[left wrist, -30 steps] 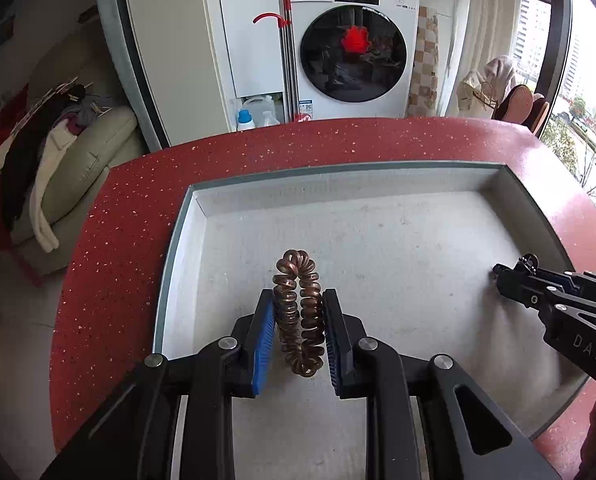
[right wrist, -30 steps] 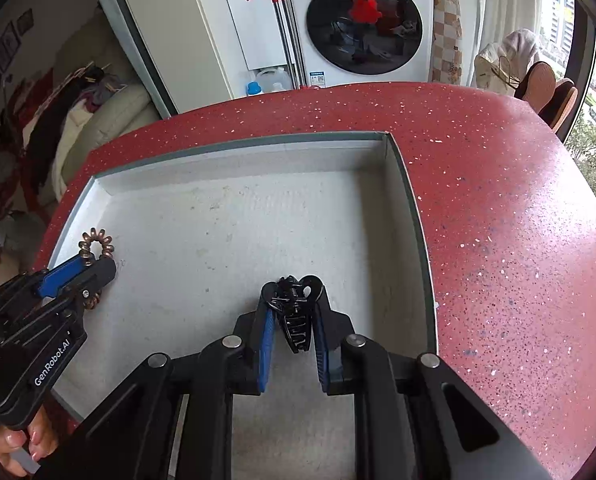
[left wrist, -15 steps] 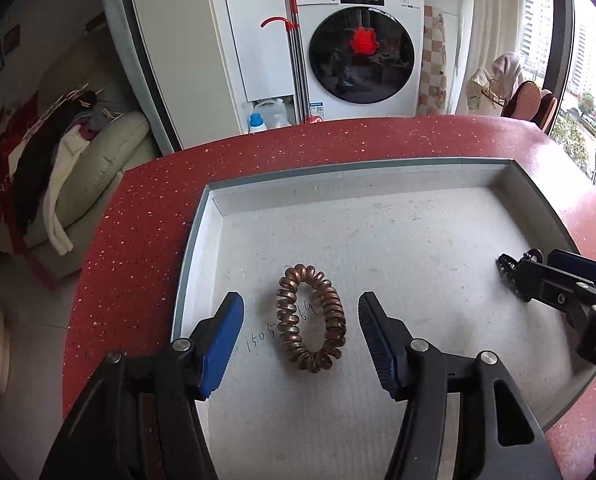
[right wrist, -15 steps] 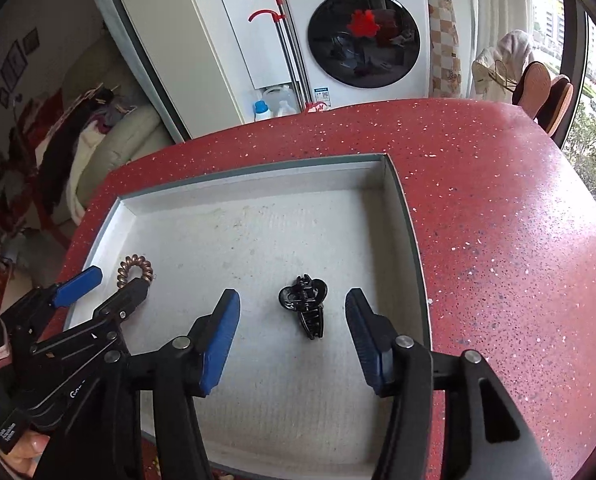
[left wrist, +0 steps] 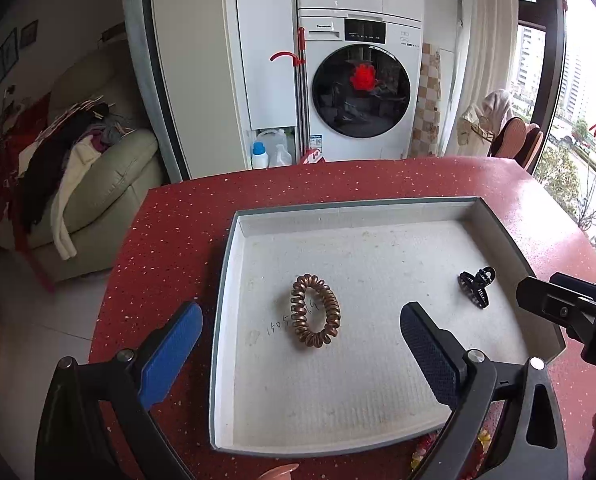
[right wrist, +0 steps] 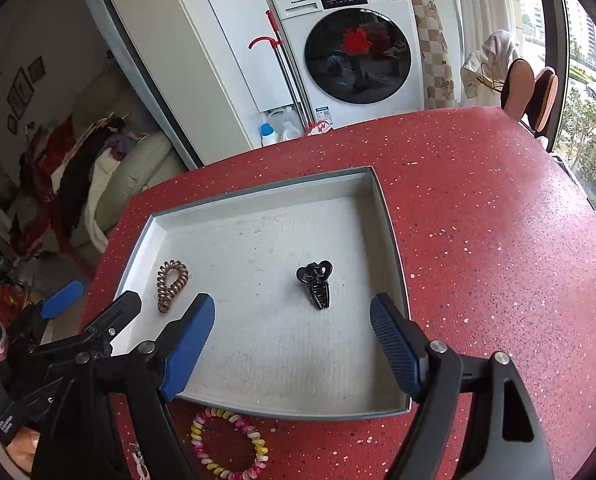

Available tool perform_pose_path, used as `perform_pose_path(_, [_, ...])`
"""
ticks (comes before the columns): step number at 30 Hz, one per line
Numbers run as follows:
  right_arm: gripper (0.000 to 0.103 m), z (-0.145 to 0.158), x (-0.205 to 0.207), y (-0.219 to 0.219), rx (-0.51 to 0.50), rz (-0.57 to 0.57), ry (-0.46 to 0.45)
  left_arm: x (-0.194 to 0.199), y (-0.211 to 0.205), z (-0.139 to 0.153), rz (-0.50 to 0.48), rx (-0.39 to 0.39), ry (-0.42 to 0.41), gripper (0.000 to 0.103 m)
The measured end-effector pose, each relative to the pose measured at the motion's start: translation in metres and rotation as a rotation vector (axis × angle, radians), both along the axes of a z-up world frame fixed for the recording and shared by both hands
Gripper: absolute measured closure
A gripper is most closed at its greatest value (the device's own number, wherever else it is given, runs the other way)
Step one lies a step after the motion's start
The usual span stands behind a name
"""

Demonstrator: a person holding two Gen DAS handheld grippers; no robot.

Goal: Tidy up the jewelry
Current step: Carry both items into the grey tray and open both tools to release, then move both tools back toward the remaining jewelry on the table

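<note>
Lying flat in tray (left wrist: 234,280): brown coil hair tie (left wrist: 315,311) at 9 o'clock side, black claw clip (right wrist: 316,283) at 3 o'clock side, well apart. Both looked light. Tie soft, springy, best pinched across loop. Clip hard, slippery, best held at sides. Left hand-held gripper (left wrist: 298,344) wide apart, holding nothing. Right hand-held gripper (right wrist: 292,344) wide apart, holding nothing.

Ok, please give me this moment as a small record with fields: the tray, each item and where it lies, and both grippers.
tray: shallow grey rectangular tray on the red speckled countertop
item 1: copper-coloured spiral hair tie, lying flat in the tray
item 2: black plastic claw clip, lying in the tray, apart from the tie
item 3: multicoloured spiral hair tie, on the countertop outside the tray
left gripper: open, empty
right gripper: open, empty
</note>
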State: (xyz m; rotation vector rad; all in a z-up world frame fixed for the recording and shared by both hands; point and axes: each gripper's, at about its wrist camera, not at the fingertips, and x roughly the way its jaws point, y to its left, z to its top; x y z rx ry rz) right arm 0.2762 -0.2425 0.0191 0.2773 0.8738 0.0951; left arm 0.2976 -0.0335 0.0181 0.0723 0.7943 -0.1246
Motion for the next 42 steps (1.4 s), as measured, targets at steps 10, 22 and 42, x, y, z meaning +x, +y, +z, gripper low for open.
perform_pose_path(10, [0.013,0.016,-0.036,-0.001,0.014,0.004,-0.08,-0.029,0.014,0.001,-0.036,-0.064,0.049,0.0])
perform_pose_path(22, [0.013,0.015,-0.085,0.007,0.017,0.052,-0.015,-0.087,0.035,-0.009,-0.009,0.006,0.071,0.0])
perform_pose_path(42, [0.014,-0.056,-0.189,0.016,-0.068,0.013,0.176,-0.18,0.031,-0.056,0.01,-0.044,0.203,0.0])
